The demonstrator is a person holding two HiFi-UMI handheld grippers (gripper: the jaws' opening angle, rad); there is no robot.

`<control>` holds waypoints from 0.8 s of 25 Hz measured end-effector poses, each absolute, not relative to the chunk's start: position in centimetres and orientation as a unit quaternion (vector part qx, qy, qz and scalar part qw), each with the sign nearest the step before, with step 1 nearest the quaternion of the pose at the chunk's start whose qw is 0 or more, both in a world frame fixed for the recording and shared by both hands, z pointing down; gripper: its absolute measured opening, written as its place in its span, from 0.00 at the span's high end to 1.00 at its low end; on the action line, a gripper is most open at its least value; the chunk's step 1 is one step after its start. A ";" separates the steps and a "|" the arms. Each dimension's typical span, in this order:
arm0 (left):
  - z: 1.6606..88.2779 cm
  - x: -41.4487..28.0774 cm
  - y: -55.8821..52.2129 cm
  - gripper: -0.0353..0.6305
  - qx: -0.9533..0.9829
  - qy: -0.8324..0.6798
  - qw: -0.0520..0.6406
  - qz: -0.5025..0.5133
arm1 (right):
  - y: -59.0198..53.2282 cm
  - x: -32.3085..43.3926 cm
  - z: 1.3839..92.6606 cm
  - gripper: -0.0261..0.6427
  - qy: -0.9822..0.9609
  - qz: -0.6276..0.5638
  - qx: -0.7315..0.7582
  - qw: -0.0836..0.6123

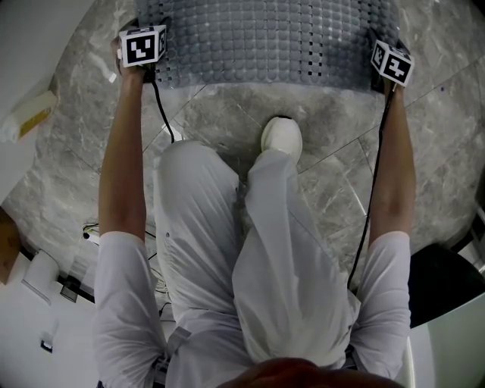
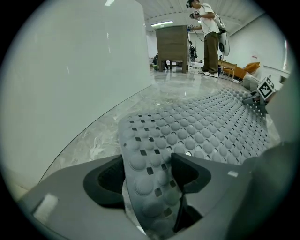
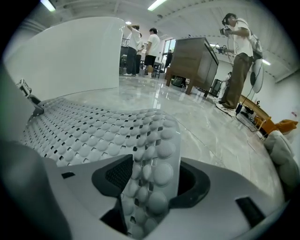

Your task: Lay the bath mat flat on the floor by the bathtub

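Now, floor: grey marble tiles (image 1: 333,136).
Arms (image 1: 125,151): straight out.
Left gripper (image 2: 147,161), right gripper (image 3: 157,166): let go, bumpy grey rubber mat (image 1: 265,38) loose between jaws.

Glossy grey marble floor (image 1: 341,129), brown wooden cabinet (image 3: 192,58), ceiling strip lights (image 3: 157,4)

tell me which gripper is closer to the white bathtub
Left. The left gripper is at the bath mat corner right beside the bathtub wall; the right gripper is at the opposite corner, with the mat's whole width between it and the tub.
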State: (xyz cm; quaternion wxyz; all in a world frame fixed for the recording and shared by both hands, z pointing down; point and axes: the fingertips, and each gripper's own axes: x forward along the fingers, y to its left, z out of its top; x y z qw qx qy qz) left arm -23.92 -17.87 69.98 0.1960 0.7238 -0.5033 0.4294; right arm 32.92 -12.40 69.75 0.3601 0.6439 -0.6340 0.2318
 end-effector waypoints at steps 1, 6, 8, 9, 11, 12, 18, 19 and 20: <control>69.9 -24.0 -17.9 0.50 0.723 -0.505 0.195 0.430 | -12.3 33.0 69.7 0.60 -0.632 0.235 0.646 0.357; 69.7 -24.8 -17.5 0.49 0.718 -0.509 0.192 0.435 | -11.1 34.0 69.8 0.59 -0.622 0.249 0.652 0.355; 69.4 -25.2 -17.4 0.50 0.716 -0.512 0.186 0.436 | -10.6 34.7 69.8 0.58 -0.616 0.254 0.656 0.354; 69.3 -25.4 -17.4 0.50 0.717 -0.513 0.183 0.436 | -10.4 35.0 69.8 0.58 -0.613 0.257 0.658 0.353; 69.1 -25.6 -17.4 0.51 0.720 -0.512 0.179 0.434 | -9.7 35.5 69.9 0.59 -0.608 0.263 0.662 0.351; 69.0 -25.7 -17.4 0.51 0.720 -0.511 0.178 0.433 | -9.3 35.6 70.0 0.59 -0.606 0.265 0.663 0.350; 68.1 -24.9 -17.2 0.52 0.729 -0.513 0.175 0.417 | -8.8 35.1 69.4 0.60 -0.610 0.261 0.670 0.332; 68.1 -24.5 -17.1 0.52 0.733 -0.512 0.174 0.413 | -8.8 34.8 69.2 0.60 -0.612 0.258 0.672 0.328; 68.0 -24.1 -17.1 0.52 0.737 -0.509 0.173 0.409 | -8.9 34.5 69.0 0.60 -0.614 0.255 0.674 0.323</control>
